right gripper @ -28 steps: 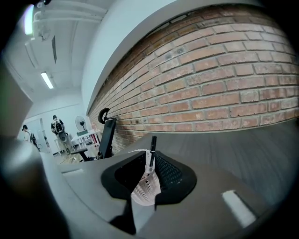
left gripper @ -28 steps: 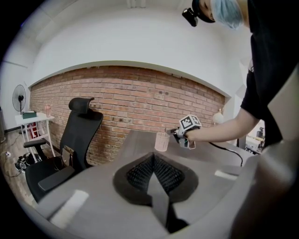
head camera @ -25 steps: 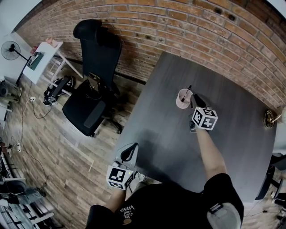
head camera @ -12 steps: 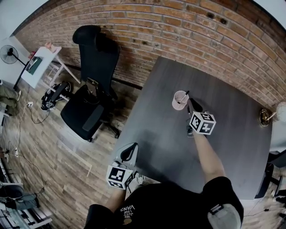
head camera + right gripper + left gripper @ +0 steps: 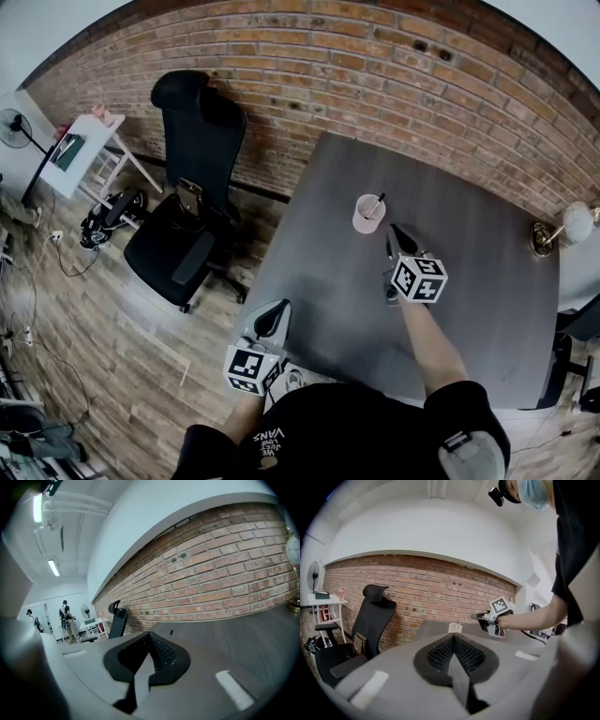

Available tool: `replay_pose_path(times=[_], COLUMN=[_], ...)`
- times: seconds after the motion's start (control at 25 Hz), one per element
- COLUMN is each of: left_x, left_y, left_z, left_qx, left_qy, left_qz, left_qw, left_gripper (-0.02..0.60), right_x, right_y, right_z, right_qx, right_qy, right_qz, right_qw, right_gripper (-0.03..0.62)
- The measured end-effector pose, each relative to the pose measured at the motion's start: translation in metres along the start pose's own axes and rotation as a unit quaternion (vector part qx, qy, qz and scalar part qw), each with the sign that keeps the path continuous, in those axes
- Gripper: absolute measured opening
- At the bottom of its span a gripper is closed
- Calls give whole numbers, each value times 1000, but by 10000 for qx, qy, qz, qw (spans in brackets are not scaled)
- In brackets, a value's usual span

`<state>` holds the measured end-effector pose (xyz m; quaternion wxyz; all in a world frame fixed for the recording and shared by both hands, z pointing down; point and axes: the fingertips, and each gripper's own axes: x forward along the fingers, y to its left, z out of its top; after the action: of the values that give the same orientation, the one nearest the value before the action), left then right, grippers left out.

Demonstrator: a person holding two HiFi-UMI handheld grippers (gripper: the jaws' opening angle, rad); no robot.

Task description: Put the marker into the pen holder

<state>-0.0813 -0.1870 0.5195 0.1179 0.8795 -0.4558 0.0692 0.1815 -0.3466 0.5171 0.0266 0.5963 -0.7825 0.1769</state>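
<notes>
A pale pink pen holder (image 5: 367, 215) stands on the dark grey table (image 5: 469, 281), and a dark marker (image 5: 377, 202) leans upright inside it. My right gripper (image 5: 397, 240) hovers just right of and nearer than the holder, apart from it, jaws shut and empty. In the right gripper view its jaws (image 5: 150, 635) meet, and only a dark tip (image 5: 171, 632) shows beyond them. My left gripper (image 5: 272, 319) hangs off the table's near-left edge, shut and empty (image 5: 453, 636). In the left gripper view the holder (image 5: 455, 628) is far ahead, with the right gripper (image 5: 481, 616) beside it.
A black office chair (image 5: 197, 178) stands left of the table against the brick wall (image 5: 375, 56). A brass lamp (image 5: 553, 234) sits at the table's right edge. A white side table (image 5: 80, 141) and a fan (image 5: 14, 127) are at far left. People (image 5: 65, 616) stand far off.
My right gripper has drawn back from the pen holder toward the person, leaving a small gap. The marker stays in the holder. The left gripper has not moved.
</notes>
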Motion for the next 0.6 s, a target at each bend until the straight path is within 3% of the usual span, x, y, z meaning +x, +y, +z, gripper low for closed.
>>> replay_pose_path(times=[0.6], left_x=[-26], left_y=[-18], left_z=[10], left_qx=[111], left_qy=[-231], left_qz=[-654], left_qw=[9975], left_gripper=[52], right_x=[-108], right_y=[55], right_z=[-8], right_qx=[519], right_qy=[-482], right_qz=[91], right_qw=[9974], right_gripper=[2])
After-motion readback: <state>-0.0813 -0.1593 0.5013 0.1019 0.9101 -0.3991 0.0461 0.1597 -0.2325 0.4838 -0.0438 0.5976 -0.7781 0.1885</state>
